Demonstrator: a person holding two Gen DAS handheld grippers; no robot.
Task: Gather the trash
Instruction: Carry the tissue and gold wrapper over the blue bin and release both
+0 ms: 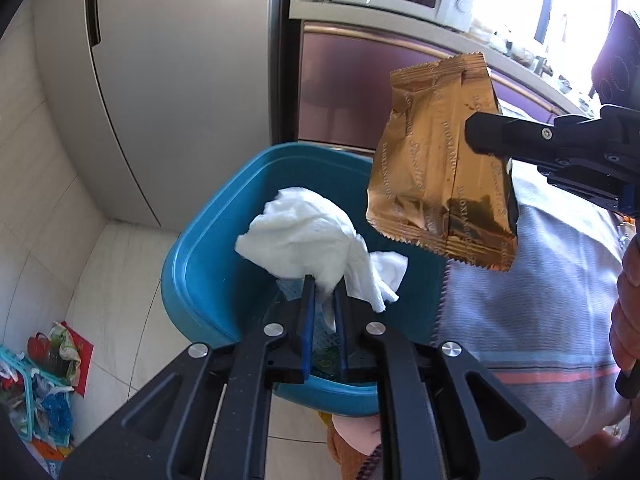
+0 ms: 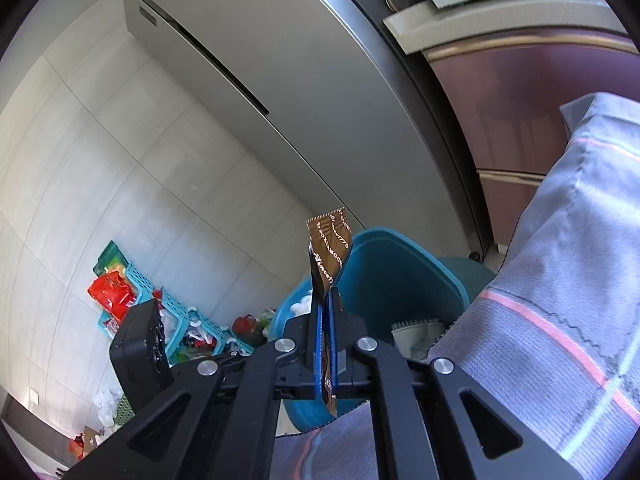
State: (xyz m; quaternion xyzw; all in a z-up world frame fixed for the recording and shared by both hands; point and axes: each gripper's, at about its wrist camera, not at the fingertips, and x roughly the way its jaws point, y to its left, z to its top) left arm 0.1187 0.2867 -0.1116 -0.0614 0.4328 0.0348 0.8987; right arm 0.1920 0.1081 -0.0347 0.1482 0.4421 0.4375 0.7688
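A crumpled white tissue [image 1: 304,236] and the left tool [image 1: 324,292] cover most of the floor of the blue bin [image 1: 200,272], whose contents cannot be made out. The gold wrapper [image 1: 436,168] hides part of the right tool [image 1: 480,136]. The turquoise basket [image 1: 24,396] is cut by the frame edge, its jumbled items too small to identify.

Both grippers: black plastic linkage arms, round silver pivot screws, blue pads lining black fingers [image 1: 307,312]. Left gripper [image 1: 323,300], right gripper [image 2: 325,300] same build. Black camera block on each. Person's garment [image 2: 560,280]: grey-blue fabric, pink stripes.
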